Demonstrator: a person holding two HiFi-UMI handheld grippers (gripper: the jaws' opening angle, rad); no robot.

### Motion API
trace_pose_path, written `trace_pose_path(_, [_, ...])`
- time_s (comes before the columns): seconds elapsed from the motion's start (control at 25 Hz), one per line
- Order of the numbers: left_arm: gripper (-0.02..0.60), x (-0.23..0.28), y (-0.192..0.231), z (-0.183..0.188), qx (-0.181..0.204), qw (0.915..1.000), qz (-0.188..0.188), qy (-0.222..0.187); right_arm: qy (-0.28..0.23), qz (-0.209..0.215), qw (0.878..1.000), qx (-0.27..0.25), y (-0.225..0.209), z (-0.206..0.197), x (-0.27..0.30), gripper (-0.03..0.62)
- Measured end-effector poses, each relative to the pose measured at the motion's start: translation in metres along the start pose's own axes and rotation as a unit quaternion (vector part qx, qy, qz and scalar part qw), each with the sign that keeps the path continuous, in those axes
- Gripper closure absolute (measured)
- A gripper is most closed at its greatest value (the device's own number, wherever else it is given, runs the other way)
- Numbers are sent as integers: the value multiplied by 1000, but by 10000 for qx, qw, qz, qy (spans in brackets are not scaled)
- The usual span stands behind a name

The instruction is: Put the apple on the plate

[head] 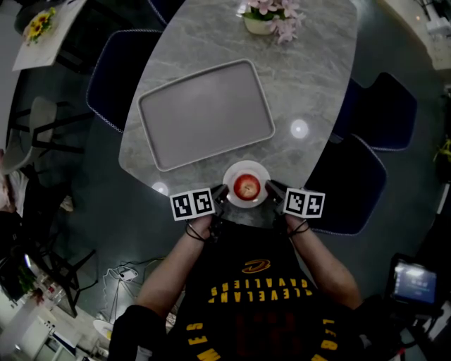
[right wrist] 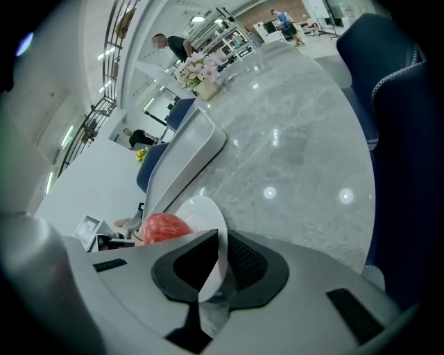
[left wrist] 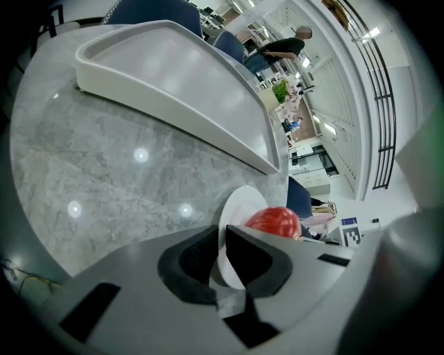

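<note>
While your left gripper (head: 222, 194) and right gripper (head: 273, 189) each pinched the plate (head: 246, 166) by its rim, apple (head: 246, 187) between them, the tray (head: 204, 113) lay just ahead, flowers (head: 271, 14) beyond.

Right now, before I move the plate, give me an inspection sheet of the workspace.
Surface: grey marble table, lamp glints on it.
Job's things: apple sits on white plate at the table's near edge.
Clutter: grey tray, nothing in it; flower pot at far end.
Grippers: left gripper and right gripper each shut on the plate's rim, opposite sides.
Cables: light cable on the floor, lower left.
Surroundings: blue chairs around the table.
</note>
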State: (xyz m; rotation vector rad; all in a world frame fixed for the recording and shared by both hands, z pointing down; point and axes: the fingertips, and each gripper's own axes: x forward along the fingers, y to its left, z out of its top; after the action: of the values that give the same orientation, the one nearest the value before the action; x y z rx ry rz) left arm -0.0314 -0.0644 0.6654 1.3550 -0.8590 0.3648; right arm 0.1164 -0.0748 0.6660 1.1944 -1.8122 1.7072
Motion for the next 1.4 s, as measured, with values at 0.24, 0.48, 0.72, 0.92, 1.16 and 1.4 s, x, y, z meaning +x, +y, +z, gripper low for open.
trace_pose_path(0.24, [545, -4, 0, 6, 1, 9999, -13, -108, -52, 22, 9999, -130, 8, 7, 2, 545])
trace_pose_path(0.48, [545, -23, -4, 18, -14, 9995, -111, -282, -72, 156, 9996, -225, 28, 17, 2, 545])
trace_pose_path(0.72, [546, -43, -12, 40, -102, 9981, -314, -511, -106, 392, 9988, -268, 56, 40, 2, 548])
trace_pose_path(0.92, [546, -57, -15, 60, -126, 9972, -363, -648, -127, 557, 9980, -257, 77, 58, 5, 551])
trace_pose_path(1.16, [546, -73, -16, 90, -179, 9951, -533, -808, -217, 751, 9964, -323, 108, 81, 9, 554])
trace_pose_path(1.4, [546, -86, -23, 128, -65, 9933, -646, -954, -372, 820, 9945, -530, 136, 115, 18, 556])
